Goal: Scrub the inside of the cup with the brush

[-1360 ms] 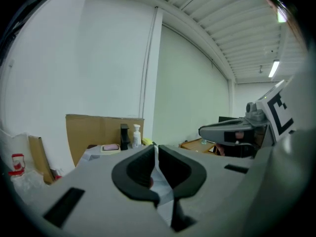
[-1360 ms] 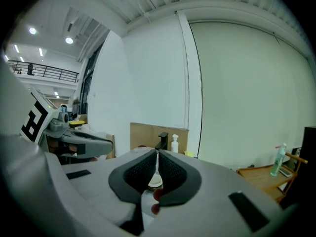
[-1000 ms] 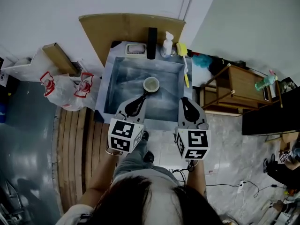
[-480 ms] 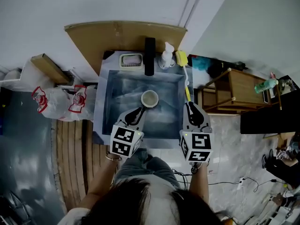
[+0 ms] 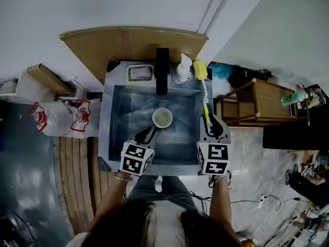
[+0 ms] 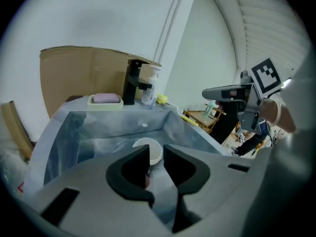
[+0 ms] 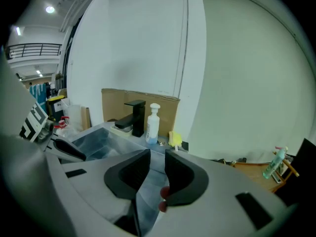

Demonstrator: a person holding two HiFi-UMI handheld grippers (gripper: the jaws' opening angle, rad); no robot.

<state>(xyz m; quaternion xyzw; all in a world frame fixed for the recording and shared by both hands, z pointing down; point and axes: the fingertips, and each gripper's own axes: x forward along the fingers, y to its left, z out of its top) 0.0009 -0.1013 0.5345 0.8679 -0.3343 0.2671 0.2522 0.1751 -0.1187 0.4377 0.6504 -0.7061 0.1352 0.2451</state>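
Note:
A white cup [image 5: 162, 118] stands upright in the middle of the grey sink [image 5: 119, 138]. My left gripper [image 5: 149, 132] hovers just in front of the cup; the jaws are opening and hold nothing. The cup [image 6: 149, 149] shows beyond the left gripper [image 6: 156, 154]. The brush [image 5: 205, 94], with a yellow head and a white and yellow handle, lies along the sink's right rim. My right gripper [image 5: 210, 122] is over the near end of that handle, jaws opening and empty. In the right gripper view the brush [image 7: 175, 139] lies beyond the right gripper [image 7: 157, 159].
A black faucet [image 5: 162, 71], a white soap bottle [image 5: 183, 68] and a dish with pink soap [image 5: 140, 73] line the sink's far rim. Cardboard [image 5: 128, 42] leans behind them. A wooden stand [image 5: 259, 99] is at the right, plastic bags [image 5: 61, 116] at the left.
Both grippers have moved forward over the sink's near side; the left now sits close in front of the cup, the right by the brush handle's near end.

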